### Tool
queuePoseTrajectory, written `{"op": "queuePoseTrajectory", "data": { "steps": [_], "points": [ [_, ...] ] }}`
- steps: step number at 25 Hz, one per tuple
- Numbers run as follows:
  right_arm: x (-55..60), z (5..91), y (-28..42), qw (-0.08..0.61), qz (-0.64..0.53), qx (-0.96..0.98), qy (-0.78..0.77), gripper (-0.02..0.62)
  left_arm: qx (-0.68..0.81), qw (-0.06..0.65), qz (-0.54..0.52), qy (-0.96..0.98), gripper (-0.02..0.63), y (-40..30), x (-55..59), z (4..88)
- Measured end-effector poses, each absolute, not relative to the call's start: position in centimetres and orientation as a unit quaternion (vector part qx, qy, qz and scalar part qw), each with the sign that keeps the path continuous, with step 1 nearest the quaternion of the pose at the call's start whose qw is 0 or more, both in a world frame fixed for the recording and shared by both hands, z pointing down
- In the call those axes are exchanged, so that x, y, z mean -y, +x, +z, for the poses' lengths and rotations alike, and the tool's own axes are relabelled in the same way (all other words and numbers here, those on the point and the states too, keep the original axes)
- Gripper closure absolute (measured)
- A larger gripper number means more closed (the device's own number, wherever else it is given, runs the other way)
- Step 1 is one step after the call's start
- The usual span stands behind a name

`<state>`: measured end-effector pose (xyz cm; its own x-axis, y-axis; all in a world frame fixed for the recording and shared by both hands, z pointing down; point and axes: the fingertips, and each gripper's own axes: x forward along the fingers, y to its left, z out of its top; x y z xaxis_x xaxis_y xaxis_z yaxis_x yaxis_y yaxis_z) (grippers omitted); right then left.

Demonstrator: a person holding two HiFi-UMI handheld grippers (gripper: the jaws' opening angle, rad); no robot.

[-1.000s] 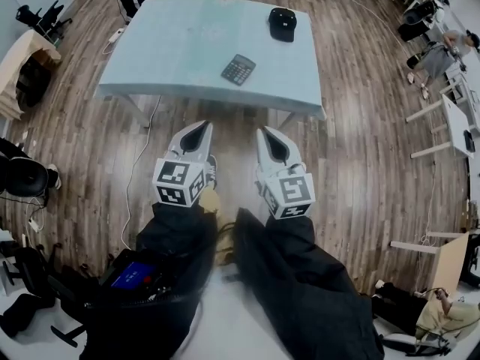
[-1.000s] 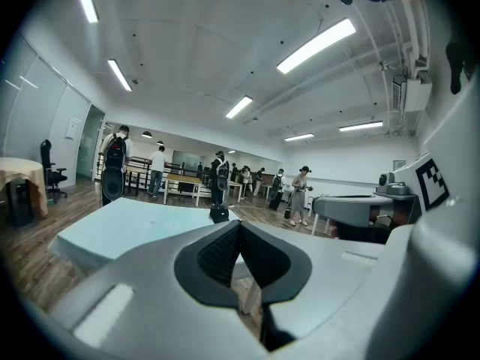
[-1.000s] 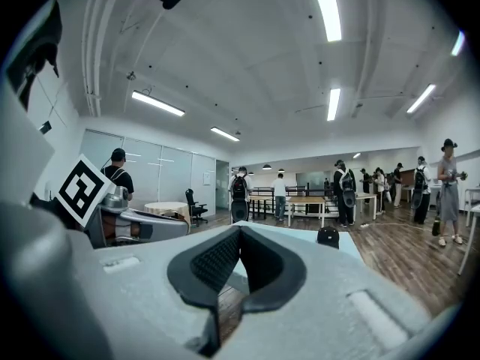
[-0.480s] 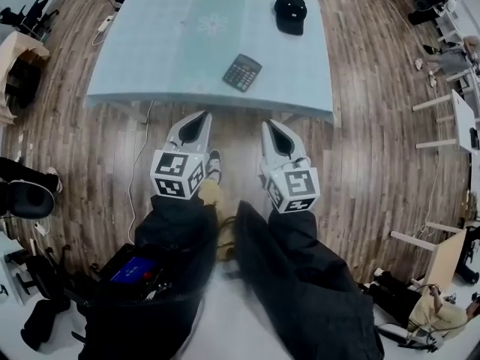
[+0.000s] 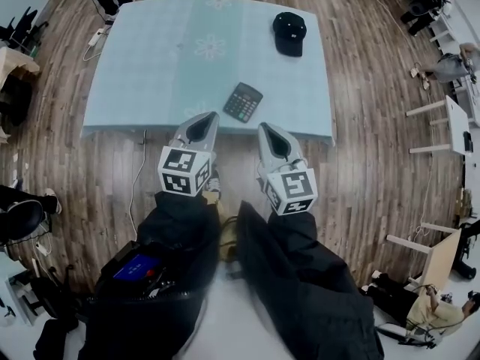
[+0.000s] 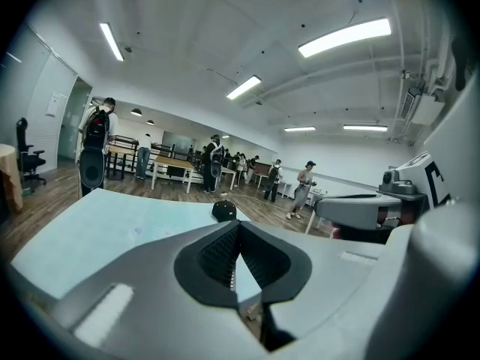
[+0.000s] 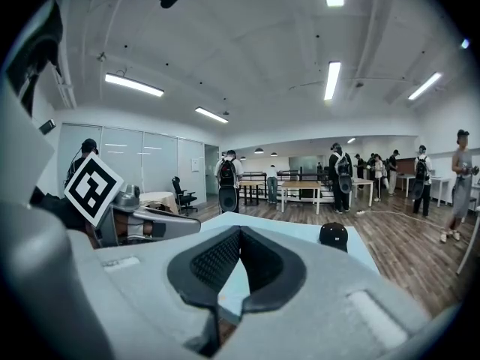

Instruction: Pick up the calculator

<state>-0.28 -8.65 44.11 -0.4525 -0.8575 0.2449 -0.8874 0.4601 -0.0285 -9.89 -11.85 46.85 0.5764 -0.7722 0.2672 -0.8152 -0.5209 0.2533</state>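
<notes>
While the calculator (image 5: 243, 102) is lying by the near edge of the table (image 5: 150, 73), the left gripper (image 5: 209, 116) and right gripper (image 5: 263, 127) are hovering just short of that edge, both closed and empty. A black cap (image 5: 289, 33) is sitting at the table's far right.

Nothing can be read; the print on the calculator (image 5: 243, 102) is too small.

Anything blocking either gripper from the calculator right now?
Nothing visible. The calculator lies by the table's near edge, just past the left gripper and right gripper; the black cap sits well beyond it.
</notes>
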Motion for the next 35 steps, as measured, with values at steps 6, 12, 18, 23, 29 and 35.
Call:
{"op": "queuePoseTrajectory", "data": {
  "steps": [6, 12, 18, 23, 29, 35],
  "points": [
    [11.6, 45.0, -0.7, 0.116, 0.089, 0.848, 0.509, 0.594, 0.437, 0.188, 0.076, 0.877, 0.604, -8.9, 14.2, 48.1],
    [14.4, 46.4, -2.7, 0.123, 0.111, 0.863, 0.478, 0.594, 0.445, 0.208, 0.089, 0.866, 0.604, -10.0, 16.0, 49.8],
    [14.8, 47.5, -4.5, 0.13, 0.12, 0.874, 0.452, 0.594, 0.46, 0.224, 0.099, 0.854, 0.604, -11.6, 17.1, 51.3],
    [15.1, 51.0, -1.6, 0.143, 0.163, 0.865, 0.453, 0.594, 0.458, 0.249, 0.127, 0.844, 0.604, -9.4, 17.1, 54.9],
    [17.4, 56.4, 1.9, 0.168, 0.214, 0.859, 0.433, 0.594, 0.471, 0.291, 0.165, 0.816, 0.604, -7.2, 18.3, 59.8],
    [17.1, 59.3, 1.8, 0.192, 0.237, 0.857, 0.415, 0.594, 0.476, 0.316, 0.183, 0.8, 0.604, -7.2, 16.6, 61.7]
  ]
}}
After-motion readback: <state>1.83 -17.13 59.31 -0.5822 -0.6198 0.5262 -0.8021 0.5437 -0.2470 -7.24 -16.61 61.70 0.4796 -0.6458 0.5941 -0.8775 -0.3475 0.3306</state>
